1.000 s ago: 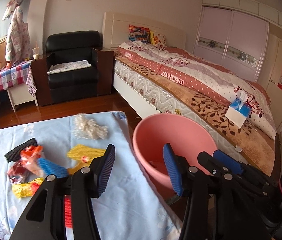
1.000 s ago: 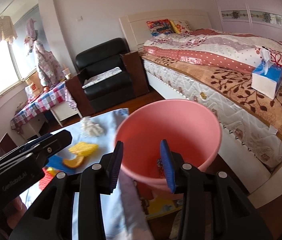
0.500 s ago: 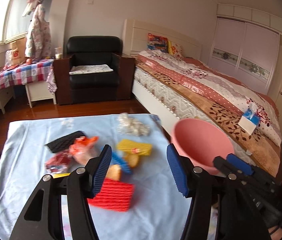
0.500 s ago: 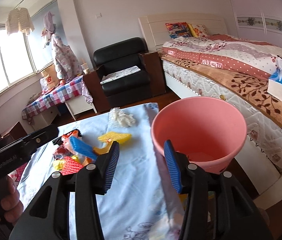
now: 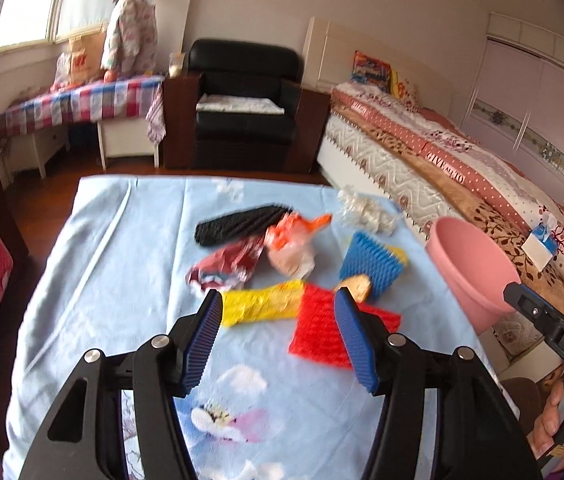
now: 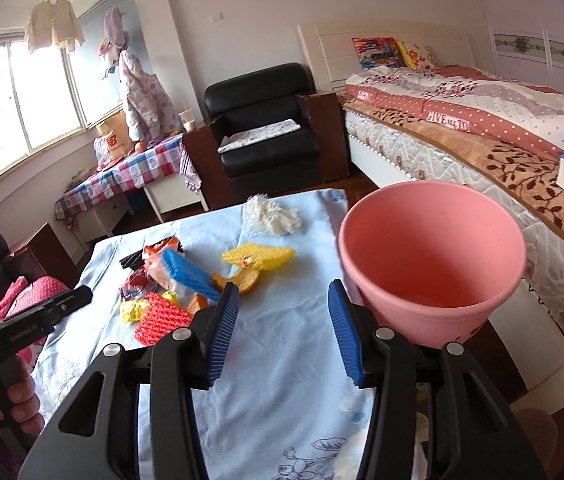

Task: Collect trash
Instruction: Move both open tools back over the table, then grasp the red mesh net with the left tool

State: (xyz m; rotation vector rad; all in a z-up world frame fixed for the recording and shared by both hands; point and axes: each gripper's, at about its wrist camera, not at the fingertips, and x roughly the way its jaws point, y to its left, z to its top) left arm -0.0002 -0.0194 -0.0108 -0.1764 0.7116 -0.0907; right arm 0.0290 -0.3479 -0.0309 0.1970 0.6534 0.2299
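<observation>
Left wrist view: left gripper hovers with jaws spread and empty over scattered trash lying on the table.

Right wrist view: right gripper, jaws spread, holds nothing; pink bin looks nearly empty, so collecting has barely begun.

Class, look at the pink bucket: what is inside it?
The pink bucket shows only bare pink inner wall and some of its floor; the near rim hides the rest of the bottom.
</observation>
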